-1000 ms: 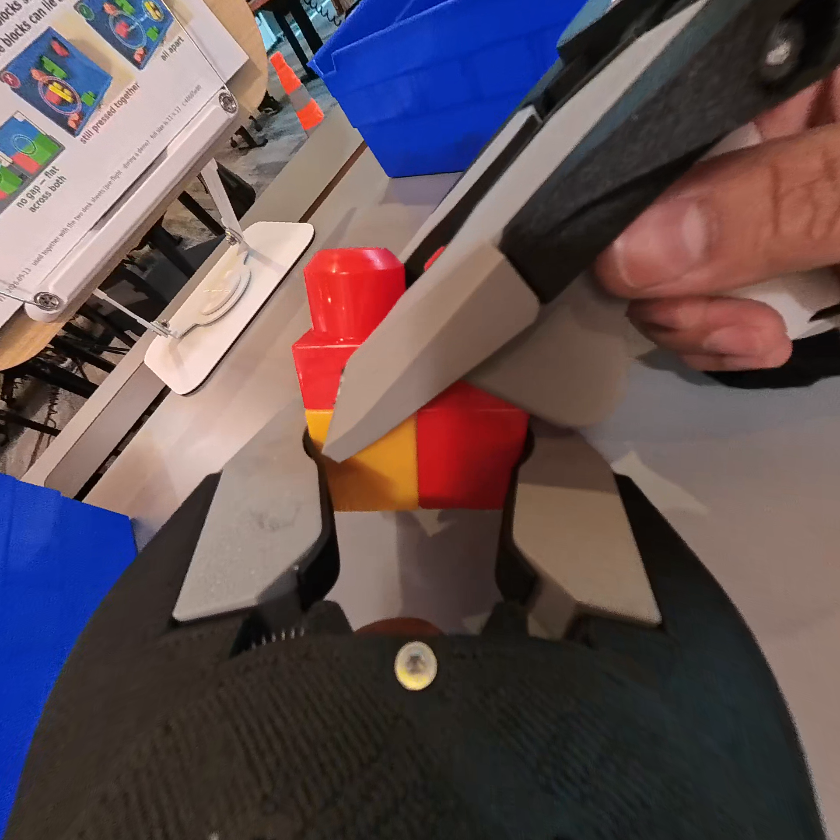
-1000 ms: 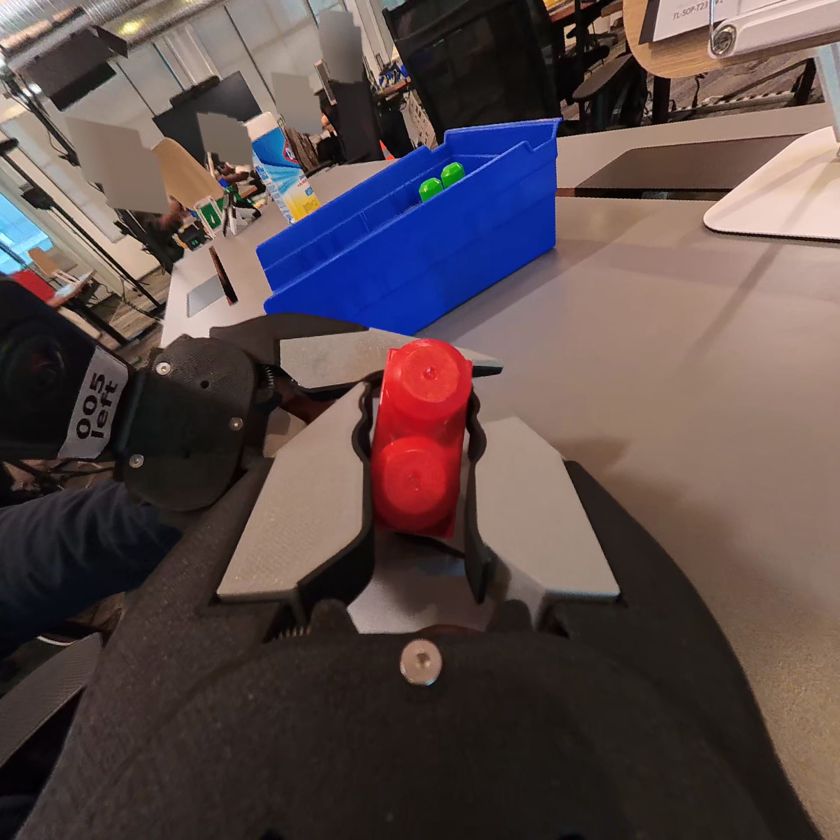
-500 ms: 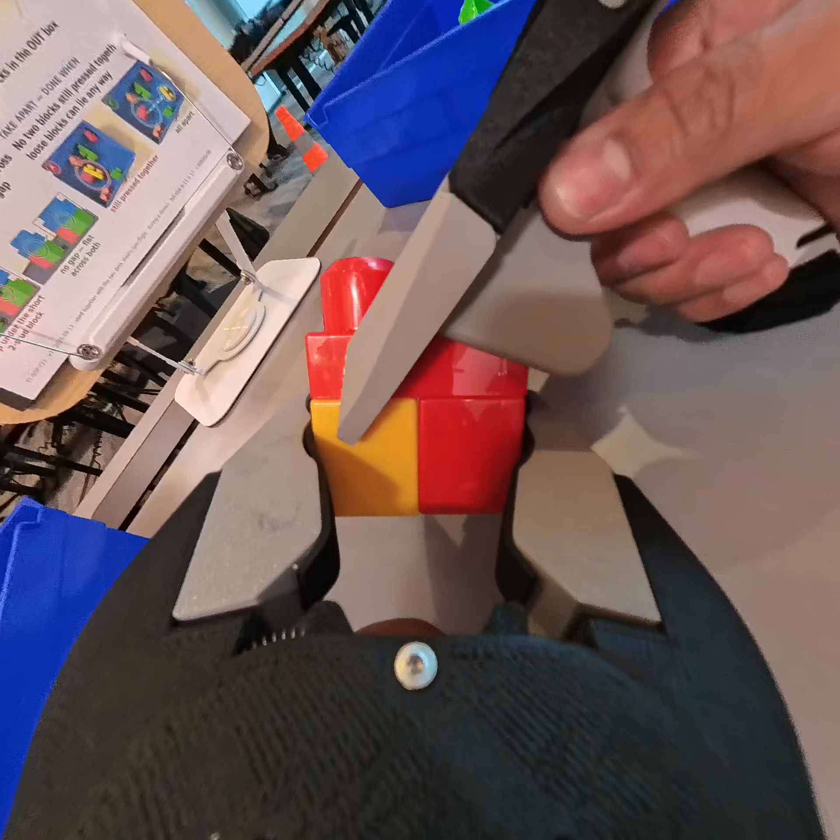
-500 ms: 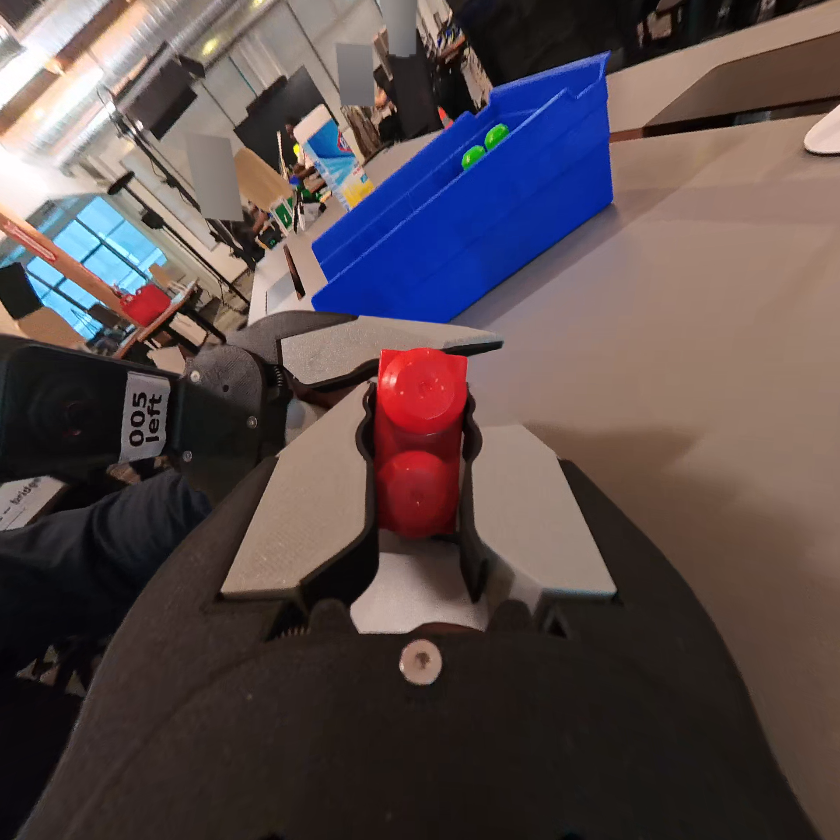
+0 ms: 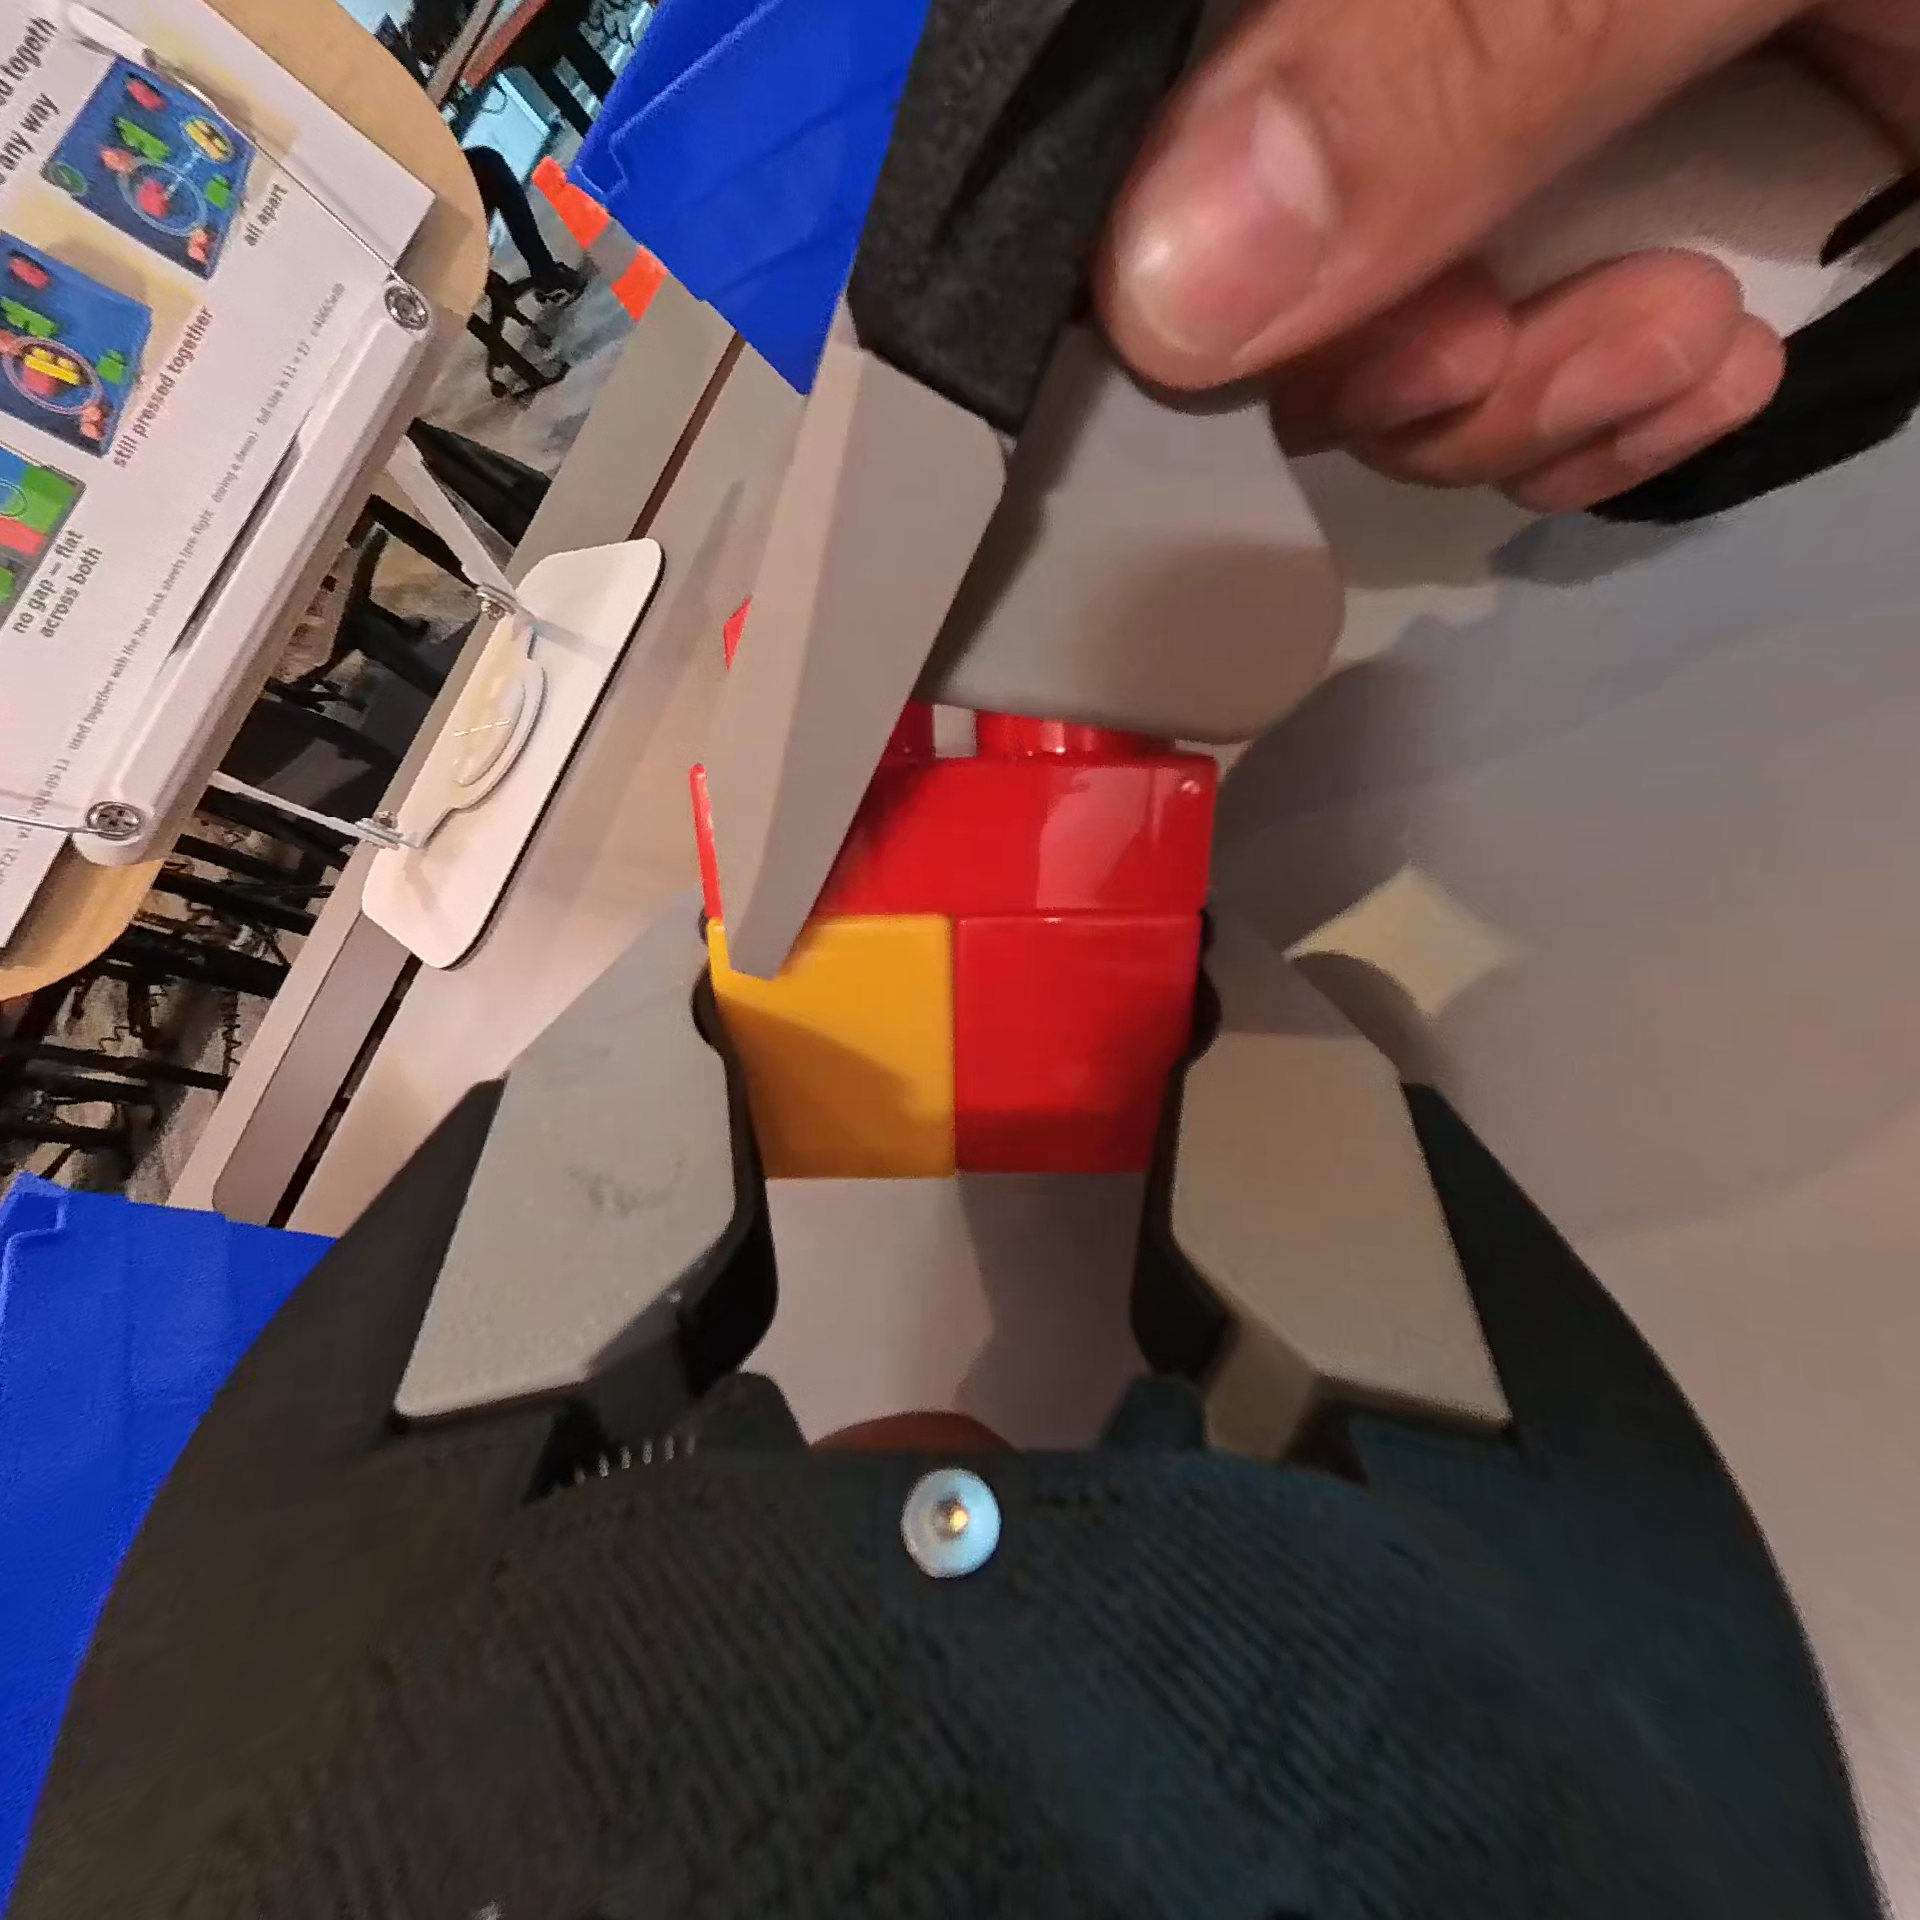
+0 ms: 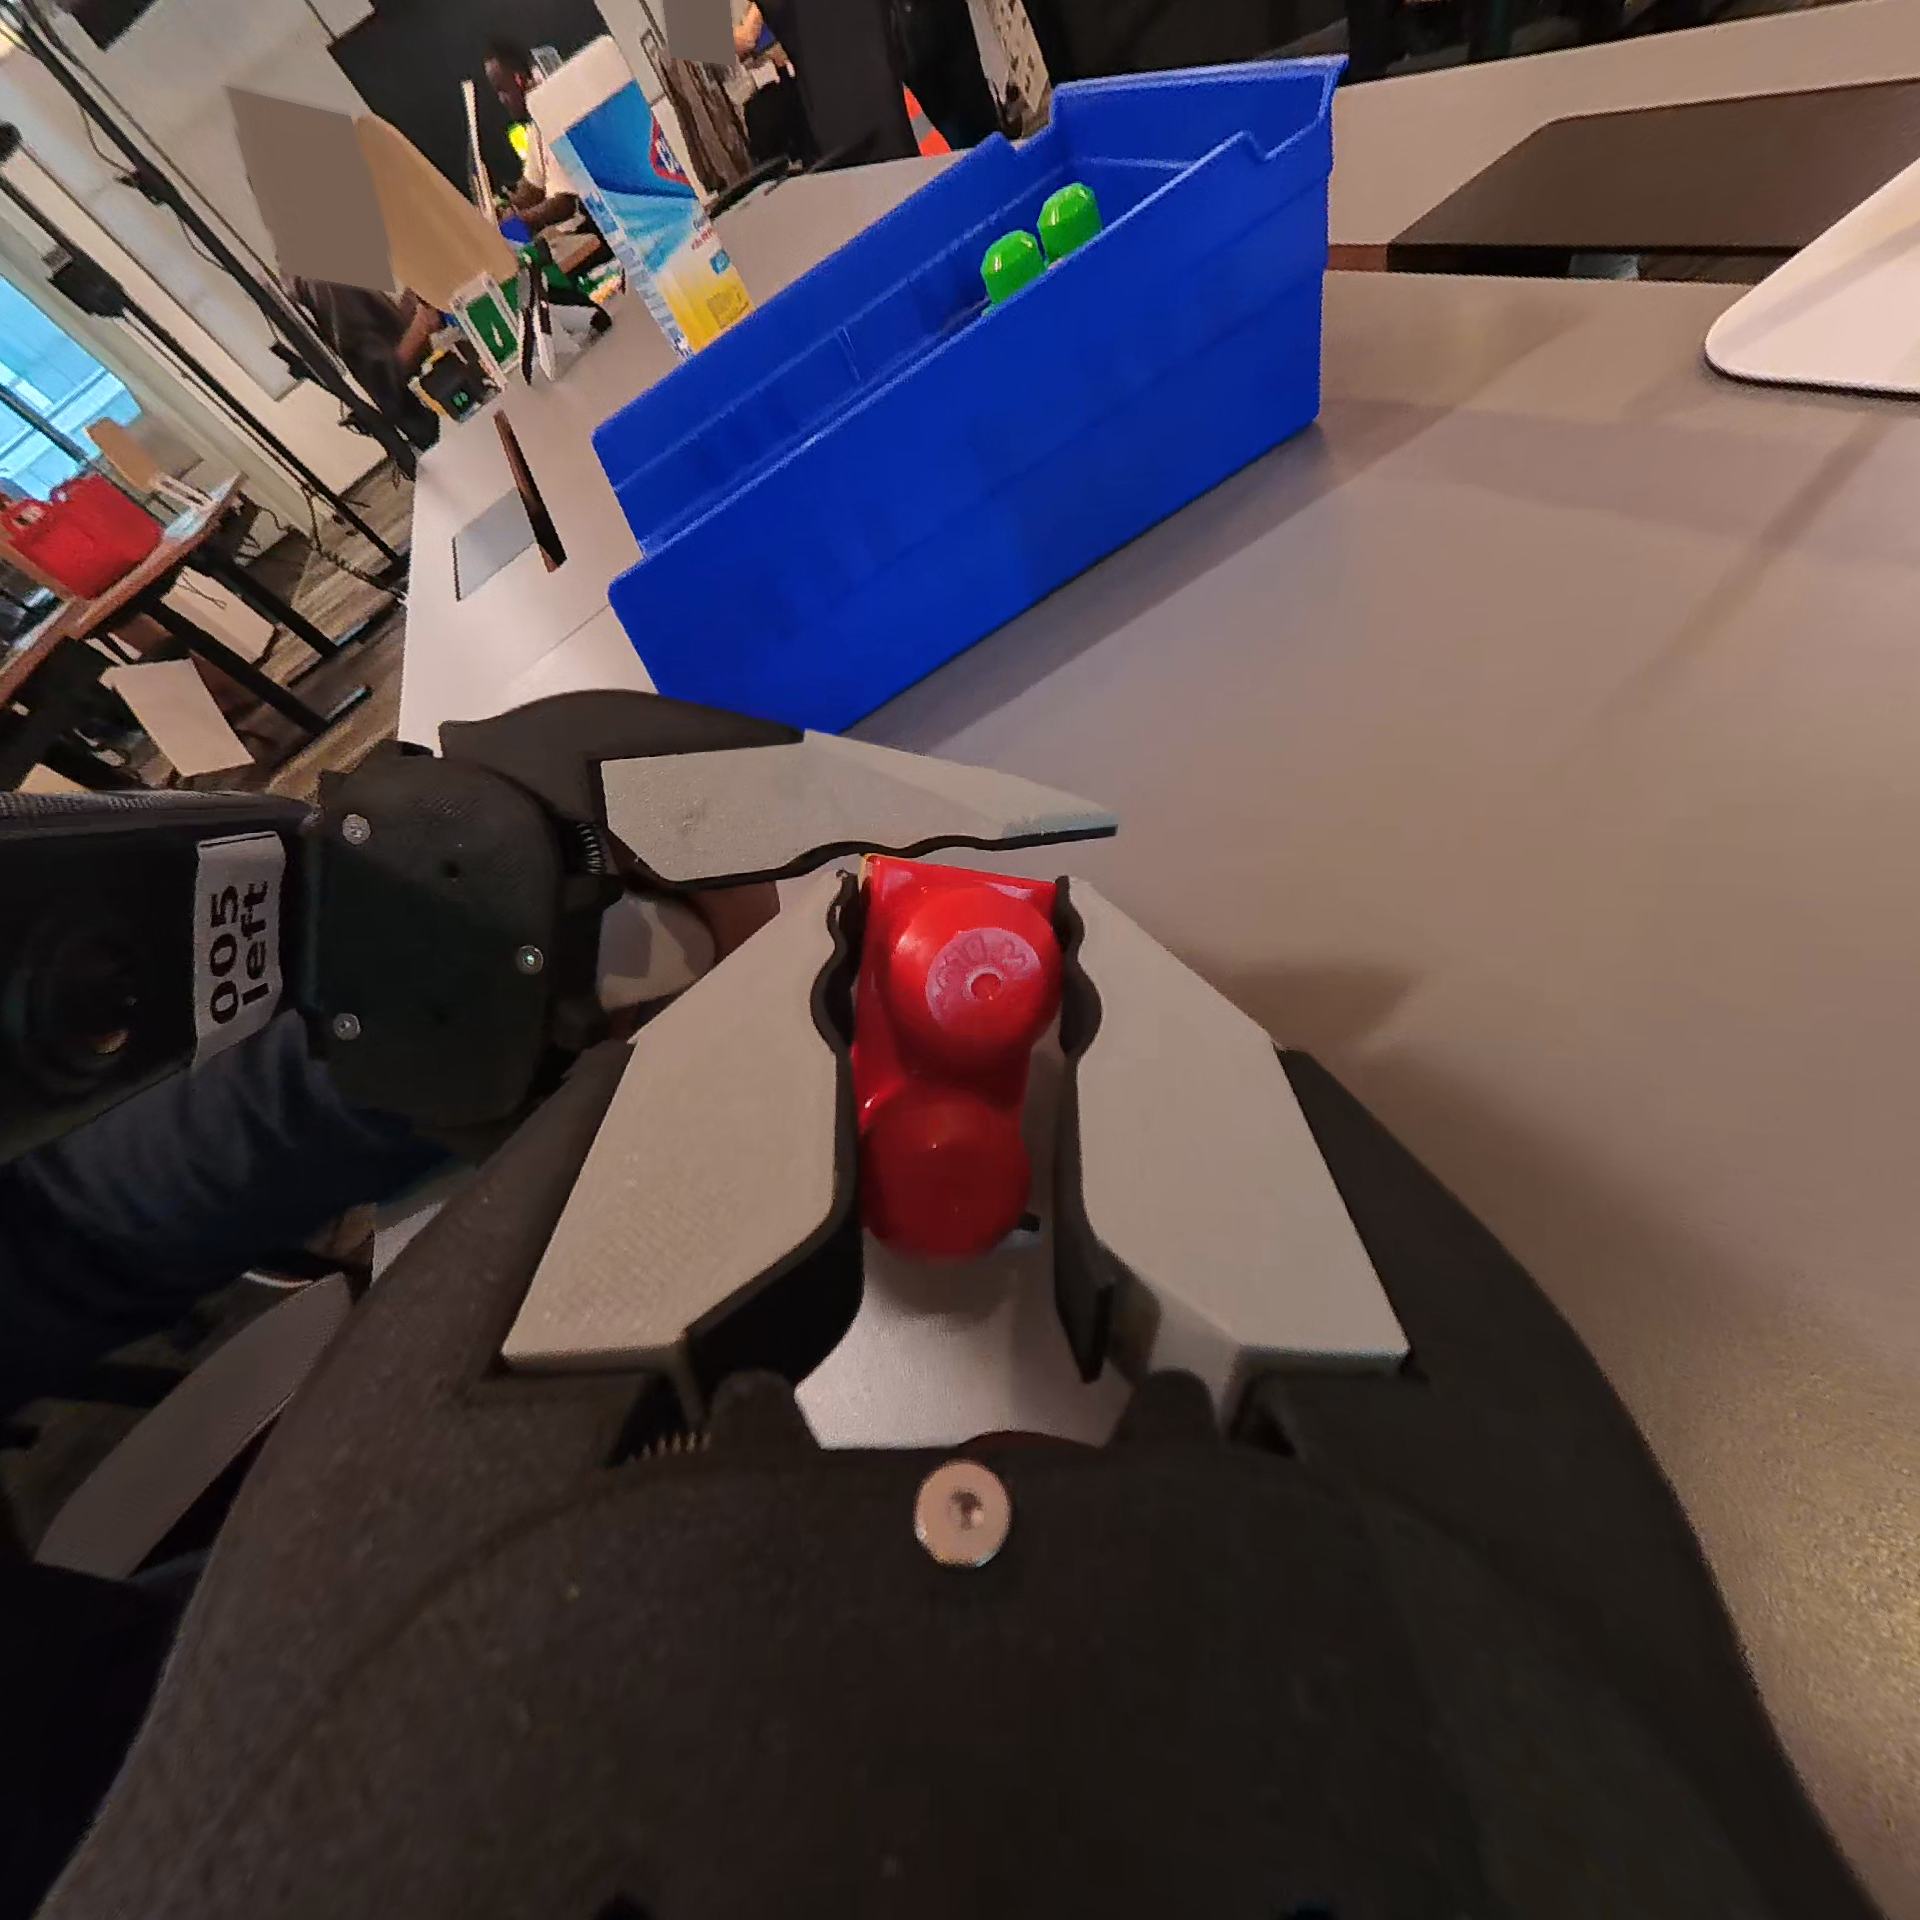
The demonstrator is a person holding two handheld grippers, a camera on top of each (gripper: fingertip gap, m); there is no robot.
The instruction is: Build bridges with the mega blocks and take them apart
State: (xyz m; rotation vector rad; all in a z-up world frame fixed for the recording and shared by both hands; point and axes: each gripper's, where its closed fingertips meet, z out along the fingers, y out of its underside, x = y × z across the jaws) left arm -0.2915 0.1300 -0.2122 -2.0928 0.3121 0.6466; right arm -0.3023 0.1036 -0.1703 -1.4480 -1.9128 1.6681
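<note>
Tilted steeper than a second ago, the right tool (image 6: 956,1039) is now held nearly upright over the stack, its hand (image 5: 1455,239) drawn closer to the left camera. It is clamped on the glossy red two-stud plastic block (image 6: 951,1081) on top. The left tool (image 5: 956,1039) is held level above the grey desk (image 6: 1455,831), closed on the yellow block (image 5: 842,1049) and red block (image 5: 1070,1039) beneath.

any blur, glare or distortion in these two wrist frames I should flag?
Left wrist view: the hand at top right is soft and smeared; glossy highlights on the top red block; the yellow block is sharp. Right wrist view: strong wide-angle bending of the table edges; glare on the red block's studs; the blue bin is crisp.
</note>
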